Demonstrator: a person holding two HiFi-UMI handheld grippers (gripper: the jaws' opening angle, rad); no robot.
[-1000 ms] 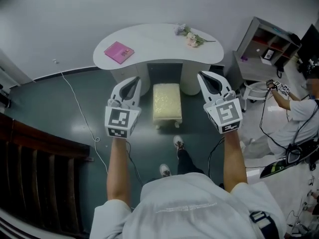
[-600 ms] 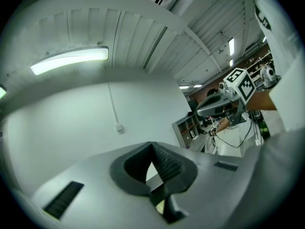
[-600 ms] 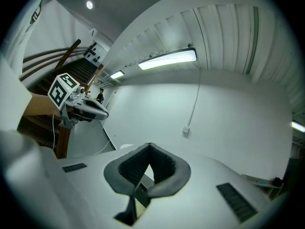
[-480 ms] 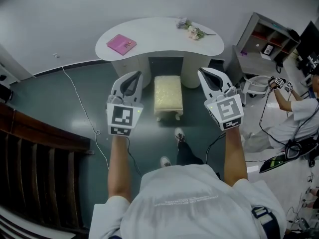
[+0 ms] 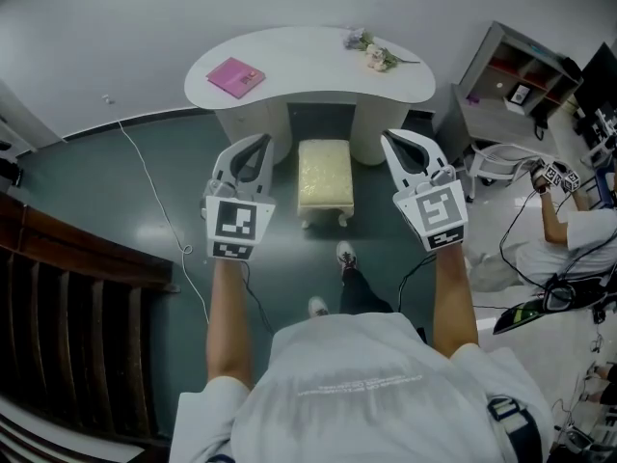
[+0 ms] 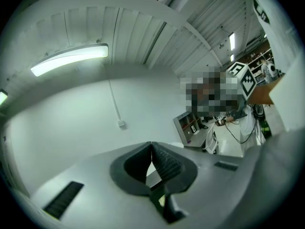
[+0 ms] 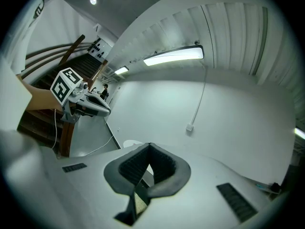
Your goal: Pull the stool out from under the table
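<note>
The stool (image 5: 324,177) has a cream cushion and short white legs. It stands on the dark floor in front of the white curved table (image 5: 308,51), its far end at the gap between the table's supports. My left gripper (image 5: 257,145) is held up to the left of the stool, and my right gripper (image 5: 392,139) to its right. Neither touches it. Both are shut with nothing between the jaws, as the left gripper (image 6: 151,147) and the right gripper (image 7: 149,147) show in their own views, which point at the wall and ceiling.
A pink book (image 5: 236,77) and flowers (image 5: 371,54) lie on the table. A shelf unit (image 5: 511,85) and another person (image 5: 578,230) are at the right. A white cable (image 5: 159,210) runs over the floor at the left, near a wooden railing (image 5: 67,307).
The head view has shifted a little, so table and stool sit slightly higher in it. The stool keeps its place by the table. Both grippers stay shut.
</note>
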